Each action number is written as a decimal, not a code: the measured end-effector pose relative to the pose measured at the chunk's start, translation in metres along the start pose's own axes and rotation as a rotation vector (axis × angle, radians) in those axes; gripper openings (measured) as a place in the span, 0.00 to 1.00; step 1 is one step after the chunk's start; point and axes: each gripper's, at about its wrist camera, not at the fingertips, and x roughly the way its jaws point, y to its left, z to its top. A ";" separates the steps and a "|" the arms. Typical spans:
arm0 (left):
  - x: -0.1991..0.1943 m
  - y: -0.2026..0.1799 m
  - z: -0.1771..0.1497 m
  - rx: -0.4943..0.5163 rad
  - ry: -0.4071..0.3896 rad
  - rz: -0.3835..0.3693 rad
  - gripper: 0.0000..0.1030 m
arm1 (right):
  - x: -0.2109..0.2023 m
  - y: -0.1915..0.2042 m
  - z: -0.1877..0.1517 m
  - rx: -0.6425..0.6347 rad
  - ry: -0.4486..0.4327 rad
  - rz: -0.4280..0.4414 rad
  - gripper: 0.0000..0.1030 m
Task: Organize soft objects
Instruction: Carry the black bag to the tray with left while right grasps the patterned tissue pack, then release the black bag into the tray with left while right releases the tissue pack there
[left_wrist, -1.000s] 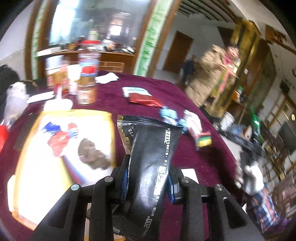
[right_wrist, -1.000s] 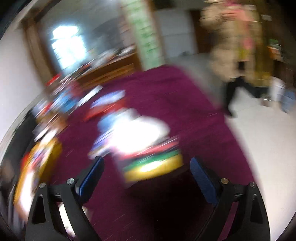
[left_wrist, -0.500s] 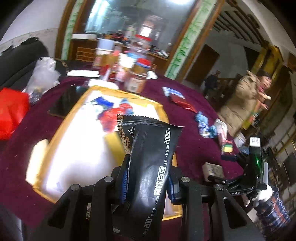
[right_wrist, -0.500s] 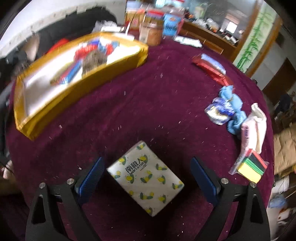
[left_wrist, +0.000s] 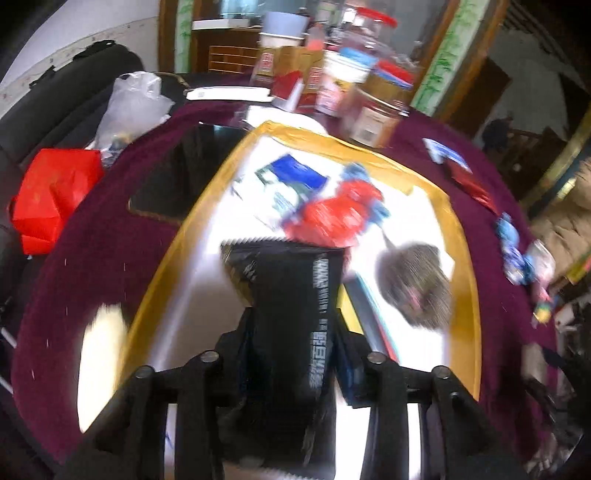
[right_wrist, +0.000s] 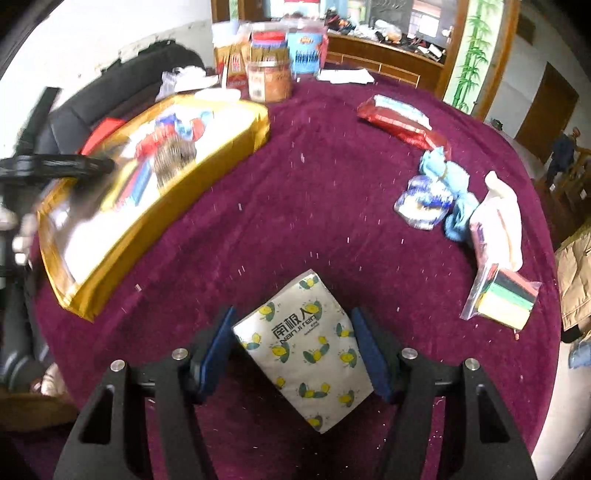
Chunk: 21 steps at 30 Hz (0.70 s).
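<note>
The left gripper (left_wrist: 291, 332) pinches a long black foil packet with white printing (left_wrist: 291, 295) between its blue pads, gripping it near the lower half so that the serrated top edge stands up and forward. It hangs over the near part of a shallow gold-rimmed tray with a white floor (left_wrist: 463, 258), which sits towards the left edge of the round table under a maroon velvety cloth (right_wrist: 332, 184). Holding the packet upright and high looks meant to clear the tray's rim before lowering it in. Already lying in the tray are a red-and-blue soft bundle (left_wrist: 340, 214), a brown-grey fuzzy pad (left_wrist: 417, 284) and a blue-and-white flat packet (left_wrist: 291, 177), so this seems the collecting place for the soft things.

The right gripper (right_wrist: 295, 347) is spread, its blue pads on either side of a white tissue pack printed with yellow lemons (right_wrist: 306, 350) that lies flat near the table's near edge. The pack sits skewed between the fingers; the right-hand pad looks to be touching one corner, the left-hand pad stands just apart, so nothing is clamped yet. Straddling it this way reads as lining up for a squeeze across its width.

Towards the right edge wait a red foil packet (right_wrist: 402, 125), a light-blue cloth bundle (right_wrist: 447, 184), a white pouch (right_wrist: 502, 221) and a clear bag of coloured sponges (right_wrist: 506, 299). Jars and boxes (right_wrist: 269, 74) crowd the far edge.
</note>
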 end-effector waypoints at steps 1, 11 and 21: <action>0.000 0.000 0.004 -0.002 -0.016 0.003 0.42 | -0.003 0.000 0.004 0.007 -0.007 0.010 0.62; 0.012 -0.002 0.012 -0.031 -0.107 -0.058 0.80 | 0.000 0.056 0.059 0.063 0.001 0.298 0.62; 0.015 0.006 -0.002 -0.173 -0.050 -0.080 0.81 | 0.033 0.111 0.100 0.036 0.067 0.395 0.62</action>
